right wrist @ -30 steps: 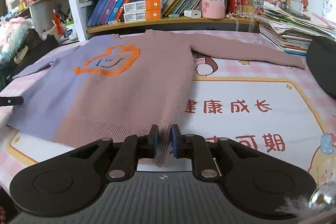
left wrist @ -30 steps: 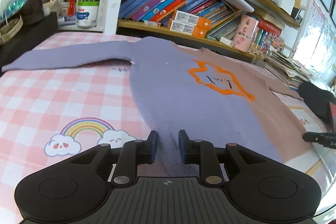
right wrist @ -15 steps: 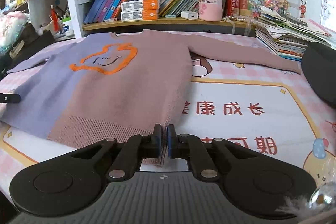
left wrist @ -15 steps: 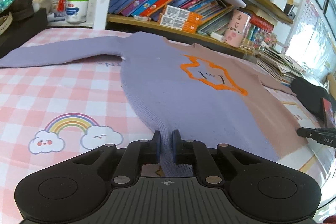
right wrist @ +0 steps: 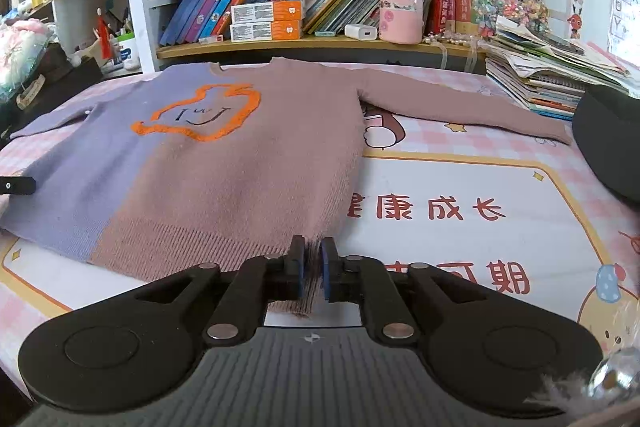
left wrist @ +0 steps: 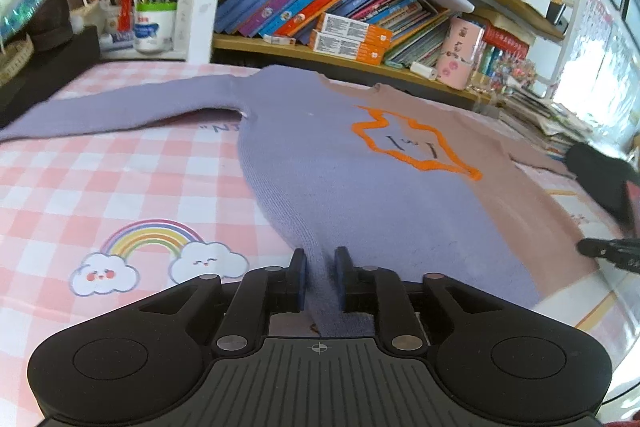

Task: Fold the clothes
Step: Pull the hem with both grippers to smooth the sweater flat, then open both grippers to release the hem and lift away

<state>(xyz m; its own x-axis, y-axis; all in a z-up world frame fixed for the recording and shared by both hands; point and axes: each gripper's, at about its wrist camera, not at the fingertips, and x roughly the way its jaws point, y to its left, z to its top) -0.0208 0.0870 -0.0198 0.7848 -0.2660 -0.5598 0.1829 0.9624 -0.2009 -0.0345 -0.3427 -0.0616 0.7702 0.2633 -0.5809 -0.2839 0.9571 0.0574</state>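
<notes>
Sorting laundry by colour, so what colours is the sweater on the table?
The sweater is half lavender, half dusty pink, with an orange outline on the chest; clearest in the right wrist view.

sweater hem corners (left wrist: 340, 319): hidden between gripper pads | lilac sleeve cuff (left wrist: 16, 131): cut off at frame edge | book spines (right wrist: 256, 3): titles illegible

Crowded bookshelves (right wrist: 344, 43) behind pink checked tabletop (left wrist: 120, 179)

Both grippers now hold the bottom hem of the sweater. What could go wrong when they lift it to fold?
1. The right gripper pinches only a narrow bit of the sweater at the hem corner; the knit may slip out or stretch.
2. The left gripper holds a bunched fold, so the fold line could come out uneven.
3. Both sleeves lie spread wide; they may drag and crumple.
</notes>
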